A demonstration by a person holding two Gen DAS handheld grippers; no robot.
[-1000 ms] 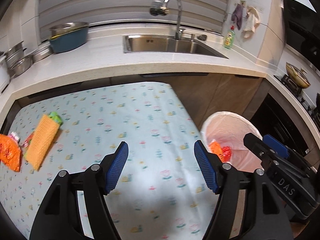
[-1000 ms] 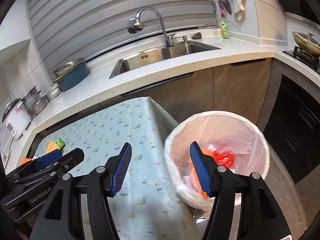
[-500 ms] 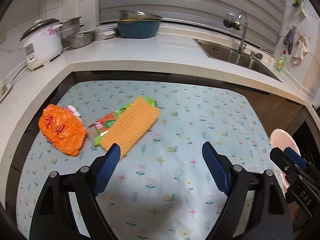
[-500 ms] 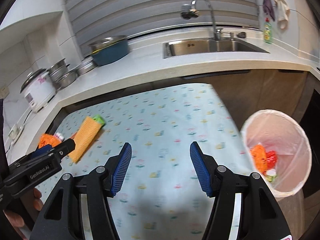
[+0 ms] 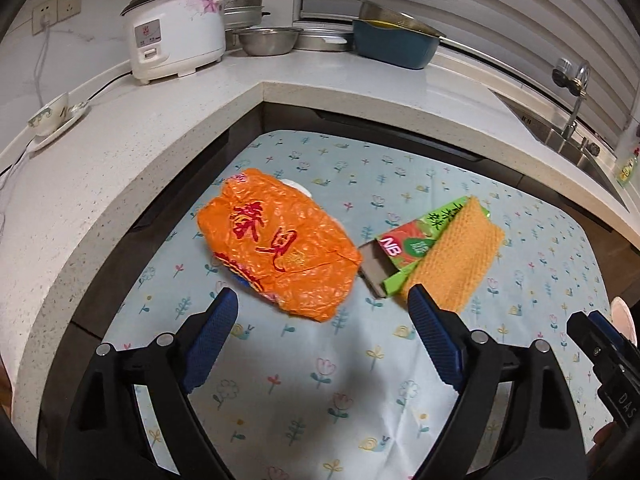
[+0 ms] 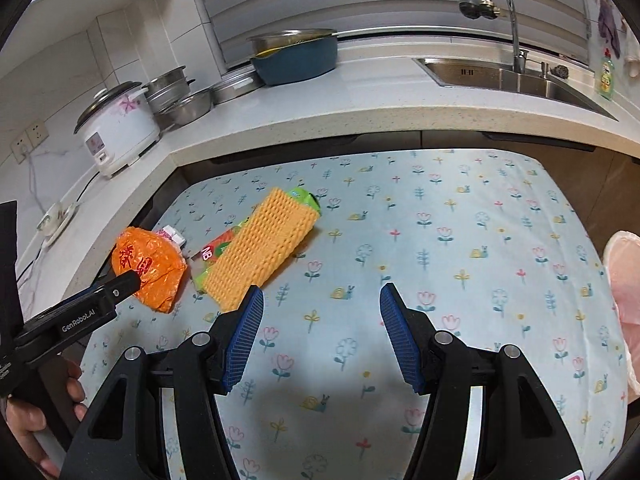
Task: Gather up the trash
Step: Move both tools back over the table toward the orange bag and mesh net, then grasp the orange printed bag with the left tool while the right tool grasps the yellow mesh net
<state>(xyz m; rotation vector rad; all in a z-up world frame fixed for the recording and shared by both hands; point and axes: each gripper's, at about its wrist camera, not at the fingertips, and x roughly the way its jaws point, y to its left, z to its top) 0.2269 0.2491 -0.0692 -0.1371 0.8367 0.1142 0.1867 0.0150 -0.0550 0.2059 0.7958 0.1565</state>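
A crumpled orange plastic bag (image 5: 280,244) lies on the flowered tablecloth (image 5: 320,380), just ahead of my open, empty left gripper (image 5: 320,336). Right of it lie a green and red carton (image 5: 408,248) and an orange foam sleeve (image 5: 456,252) partly on top of it. A small white item (image 5: 296,188) peeks out behind the bag. In the right wrist view the bag (image 6: 150,264), carton (image 6: 216,250) and sleeve (image 6: 264,248) lie to the left of my open, empty right gripper (image 6: 320,332), which hovers over bare cloth. The bin's pink liner (image 6: 624,280) shows at the right edge.
A white counter (image 5: 120,168) wraps around the table's far and left sides. On it stand a rice cooker (image 5: 176,36), steel bowls (image 5: 268,40), a blue basin (image 5: 394,44) and a cup on a saucer (image 5: 52,114). A sink with tap (image 6: 508,72) is at the far right.
Both grippers have swung left from the bin to the table's left side. The left gripper has come close to the orange bag. Both stay open.
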